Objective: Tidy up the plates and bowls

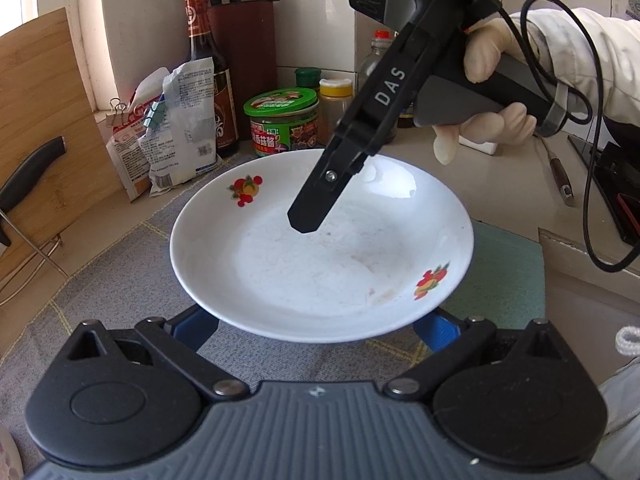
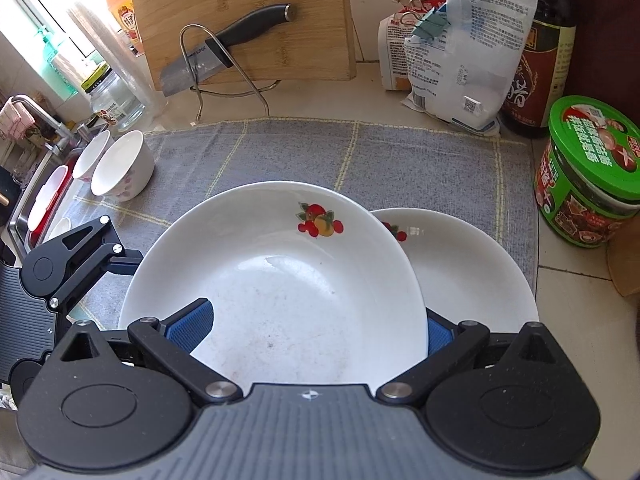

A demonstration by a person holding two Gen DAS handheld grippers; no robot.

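Kitchen surface (image 2: 568,292), grey checked cloth (image 2: 392,152) under everything. You hold the upper plate (image 2: 280,280) in your right gripper (image 2: 316,326): fingers clamped on its near rim, plate tilted and overlapping a second plate (image 2: 468,272) lying on the cloth. Your left gripper (image 1: 316,326) sits at the near edge of that raised plate; blue fingers (image 1: 436,330) are spread either side underneath, gripping nothing visible. Two bowls (image 2: 120,172) stand near the sink, well apart. Glazed ceramic: stiff, slick, chips easily. Pinch the rim deep, lower it flat.
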